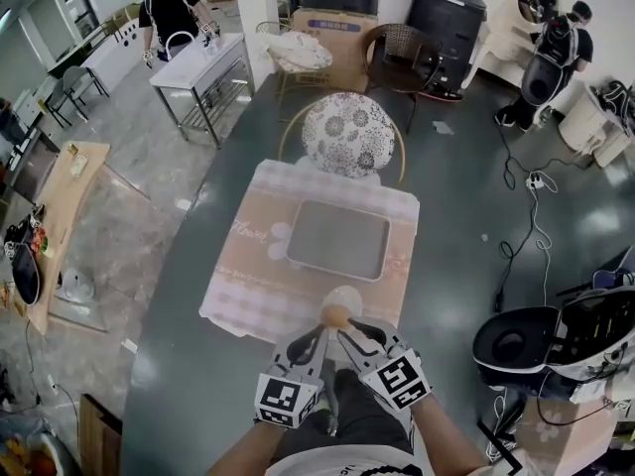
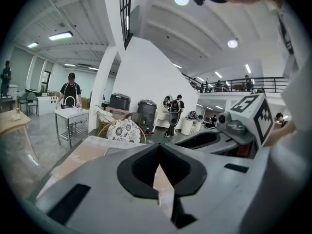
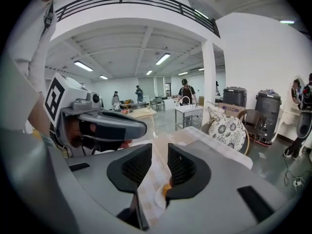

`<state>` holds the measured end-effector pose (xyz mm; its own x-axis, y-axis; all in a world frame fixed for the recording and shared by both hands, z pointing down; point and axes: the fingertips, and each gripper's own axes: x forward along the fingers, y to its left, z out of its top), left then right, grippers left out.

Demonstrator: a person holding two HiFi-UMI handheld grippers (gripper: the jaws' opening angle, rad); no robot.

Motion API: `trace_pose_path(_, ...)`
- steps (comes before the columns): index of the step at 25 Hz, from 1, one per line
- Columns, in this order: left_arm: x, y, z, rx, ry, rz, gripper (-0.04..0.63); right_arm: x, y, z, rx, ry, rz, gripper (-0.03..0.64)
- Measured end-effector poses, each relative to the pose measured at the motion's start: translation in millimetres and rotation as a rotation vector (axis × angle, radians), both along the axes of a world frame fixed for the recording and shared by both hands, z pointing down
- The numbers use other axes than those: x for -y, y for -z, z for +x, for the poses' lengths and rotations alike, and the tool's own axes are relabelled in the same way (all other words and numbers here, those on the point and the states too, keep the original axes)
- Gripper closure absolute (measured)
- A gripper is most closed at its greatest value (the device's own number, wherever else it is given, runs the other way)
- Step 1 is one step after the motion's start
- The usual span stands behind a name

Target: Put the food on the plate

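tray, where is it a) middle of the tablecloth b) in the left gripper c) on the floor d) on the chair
a: in the head view the grey tray lies flat in the middle of the checked tablecloth.

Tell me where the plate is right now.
Head view, centre: the plate sits at the near edge of the checked cloth, just nearer than the gray tray, with orange food at its near side.

Overhead view, two low forward views
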<state>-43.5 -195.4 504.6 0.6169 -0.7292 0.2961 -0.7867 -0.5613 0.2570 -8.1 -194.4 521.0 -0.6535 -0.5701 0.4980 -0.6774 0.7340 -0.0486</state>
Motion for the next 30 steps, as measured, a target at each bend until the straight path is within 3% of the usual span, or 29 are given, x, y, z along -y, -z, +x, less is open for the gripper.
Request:
trace_pose_path(6, -7.2, 29.4, -10.9, 0.002, 0.014, 0.029, 0.589, 0.8, 38.5, 3.1, 0.053, -0.102, 0.048, 0.586)
trace_pose_path(13, -10.0, 68.7, 2.5, -0.009, -0.026, 0.078, 0.589, 2.5, 66.3, 7.3, 0.222, -0.184, 0.002, 0.594)
trace_pose_path(23, -18.3, 108.4, 11.1, -0.063, -0.035, 0.065, 0.589, -7.7, 114.9, -0.7, 0.281, -0.181, 0.091, 0.601)
trace_pose_path(30, -21.6, 134.0, 17.0, -0.073, -0.038, 0.105, 0.589, -10.6, 147.6, 8.9, 0.35, -0.212, 0.125, 0.601)
